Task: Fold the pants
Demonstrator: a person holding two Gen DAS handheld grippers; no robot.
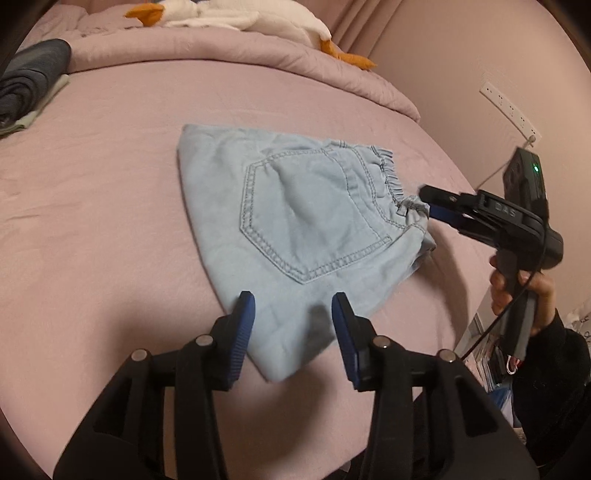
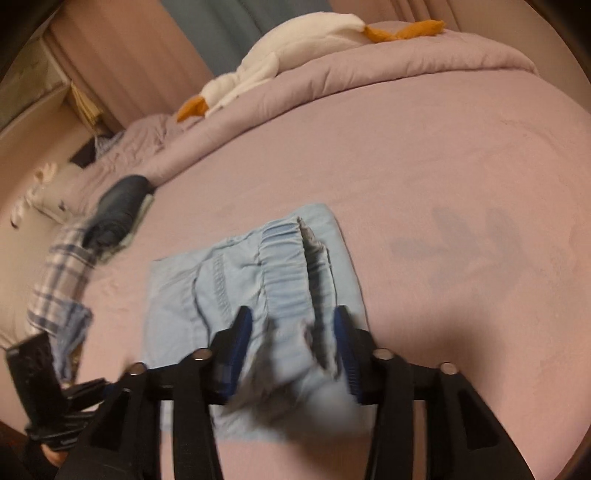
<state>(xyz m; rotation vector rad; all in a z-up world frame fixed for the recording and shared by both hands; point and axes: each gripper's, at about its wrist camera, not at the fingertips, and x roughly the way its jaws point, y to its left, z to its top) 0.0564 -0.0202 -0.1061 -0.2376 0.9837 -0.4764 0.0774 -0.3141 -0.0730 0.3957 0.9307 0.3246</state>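
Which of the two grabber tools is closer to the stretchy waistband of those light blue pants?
Right. The right gripper sits at the elastic waistband, jaws open around it. The left gripper hovers open over the opposite folded corner.

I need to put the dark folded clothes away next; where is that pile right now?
In the left wrist view the dark folded pile sits at the far left edge of the pink bed, left of the blue pants, below the rumpled duvet.

light blue denim pants (image 1: 295, 221), folded small; flat on pink bed (image 1: 110, 221)

Pants (image 1: 295, 221) on bed (image 1: 110, 221), plush toy (image 1: 236, 18) behind
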